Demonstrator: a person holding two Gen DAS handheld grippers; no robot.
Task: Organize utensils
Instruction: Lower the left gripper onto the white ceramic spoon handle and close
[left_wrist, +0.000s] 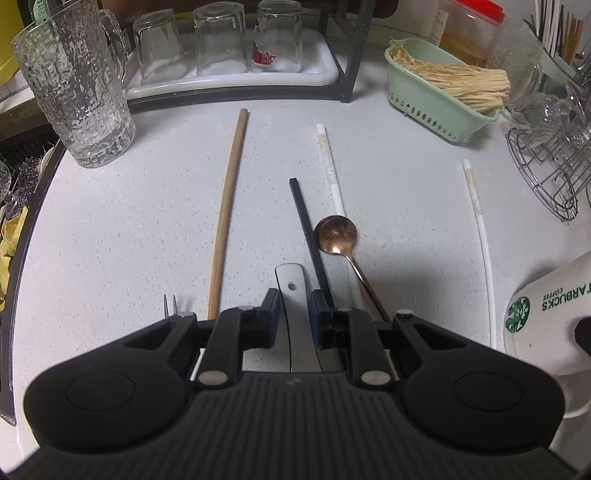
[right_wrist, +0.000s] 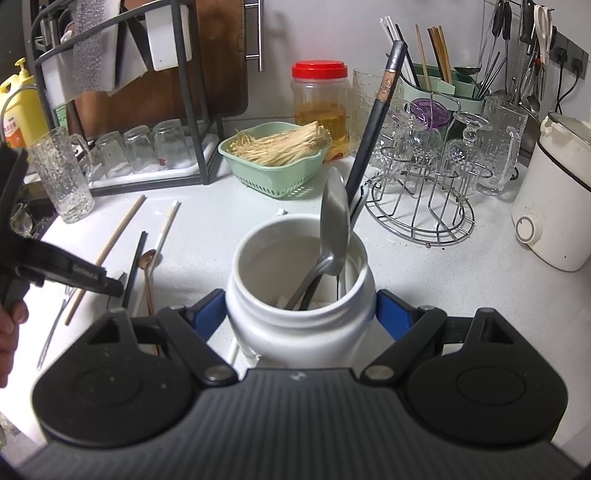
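Observation:
My left gripper (left_wrist: 295, 314) points down at the counter, its blue pads against the two edges of a flat steel handle (left_wrist: 291, 288) with a hole. Beside it lie a wooden chopstick (left_wrist: 227, 206), a black chopstick (left_wrist: 308, 236), a copper spoon (left_wrist: 336, 234), two white chopsticks (left_wrist: 332, 173) (left_wrist: 480, 229) and a small fork (left_wrist: 170, 304). My right gripper (right_wrist: 299, 312) is shut on a white jar (right_wrist: 258, 240), one pad on each side. A large steel spoon (right_wrist: 334, 225) and a dark chopstick (right_wrist: 373, 129) stand in the jar. The left gripper (right_wrist: 114, 286) shows at the left.
A textured glass mug (left_wrist: 74, 85) stands at the back left by the sink edge (left_wrist: 14, 177). Upturned glasses (left_wrist: 221, 40) sit on a tray under a rack. A green basket (left_wrist: 439, 88), a wire glass rack (right_wrist: 421, 206) and a white cooker (right_wrist: 554, 192) line the back and right.

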